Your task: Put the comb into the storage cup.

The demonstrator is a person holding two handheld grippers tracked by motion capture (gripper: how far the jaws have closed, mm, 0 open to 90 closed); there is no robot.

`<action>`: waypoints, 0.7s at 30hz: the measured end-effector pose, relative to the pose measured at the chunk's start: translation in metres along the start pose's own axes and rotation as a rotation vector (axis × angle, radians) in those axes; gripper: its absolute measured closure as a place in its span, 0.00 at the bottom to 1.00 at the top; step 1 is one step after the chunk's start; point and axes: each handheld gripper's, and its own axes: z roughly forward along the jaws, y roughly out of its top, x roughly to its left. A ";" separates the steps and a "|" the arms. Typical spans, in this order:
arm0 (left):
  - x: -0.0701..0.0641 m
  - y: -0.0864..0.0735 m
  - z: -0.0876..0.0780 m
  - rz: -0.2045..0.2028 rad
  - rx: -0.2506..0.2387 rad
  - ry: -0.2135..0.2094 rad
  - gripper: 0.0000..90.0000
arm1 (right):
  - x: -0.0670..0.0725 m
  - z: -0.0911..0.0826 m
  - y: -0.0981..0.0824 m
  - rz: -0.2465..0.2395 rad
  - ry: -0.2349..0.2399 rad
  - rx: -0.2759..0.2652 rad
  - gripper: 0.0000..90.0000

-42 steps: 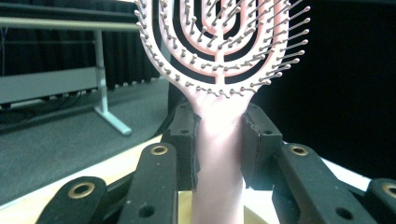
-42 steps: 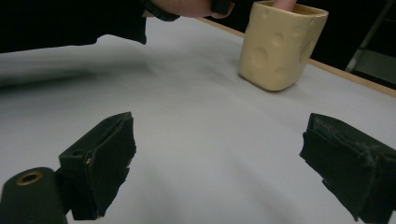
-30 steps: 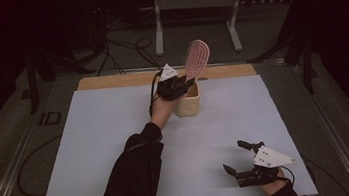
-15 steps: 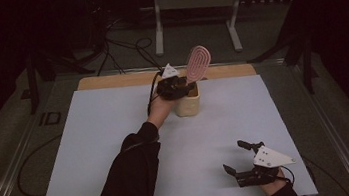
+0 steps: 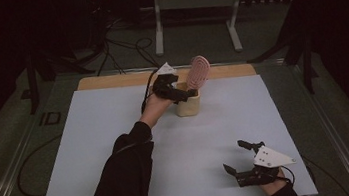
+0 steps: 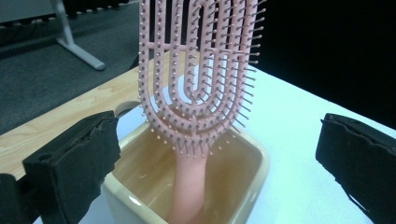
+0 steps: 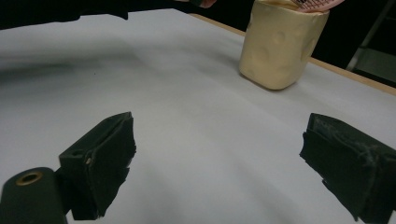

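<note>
Nearest me, the right gripper rests low on the white table at its near right corner, jaws spread wide with nothing between them, well apart from the work.

Farther up the table, near the wooden strip along the far edge, the left gripper hangs just beside the cream cup. Its jaws have just been opening and now stand wide on either side of the pink hairbrush, the pads clear of it.

The hairbrush stands handle-down in the cup, its head rising above the rim and leaning a little to one side. It looks like light, stiff plastic: an open, looped frame of slim ribs set with short bristles, so the head gives poor purchase and the ribs might flex. I would take it by the smooth neck just above the rim. The glazed cup looks heavier, slippery and breakable, and could tip if the brush is levered sideways.
</note>
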 end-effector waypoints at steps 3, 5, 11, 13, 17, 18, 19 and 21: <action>-0.002 0.001 -0.004 0.015 -0.005 0.011 0.00 | 0.000 0.000 0.000 0.005 -0.003 0.001 0.10; -0.003 0.001 -0.007 0.022 -0.008 0.007 0.00 | -0.001 0.000 0.000 0.004 -0.002 0.001 0.10; -0.005 -0.002 -0.012 0.026 -0.002 0.002 0.00 | -0.002 0.000 -0.002 0.013 -0.003 0.003 0.10; -0.005 -0.002 -0.012 0.029 0.010 0.001 0.00 | -0.002 0.000 -0.002 0.019 -0.001 0.002 0.10; -0.006 -0.001 -0.014 0.036 -0.001 -0.018 0.00 | -0.002 0.000 -0.002 0.016 -0.001 0.002 0.10; -0.007 -0.002 -0.015 0.043 0.002 -0.026 0.00 | -0.003 0.000 -0.003 0.017 -0.001 0.001 0.10; -0.008 -0.002 -0.015 0.041 0.006 -0.031 0.00 | -0.003 0.000 -0.002 0.018 -0.001 0.002 0.10; -0.008 -0.002 -0.017 0.046 0.018 -0.036 0.00 | -0.003 0.000 -0.002 0.016 -0.002 0.002 0.10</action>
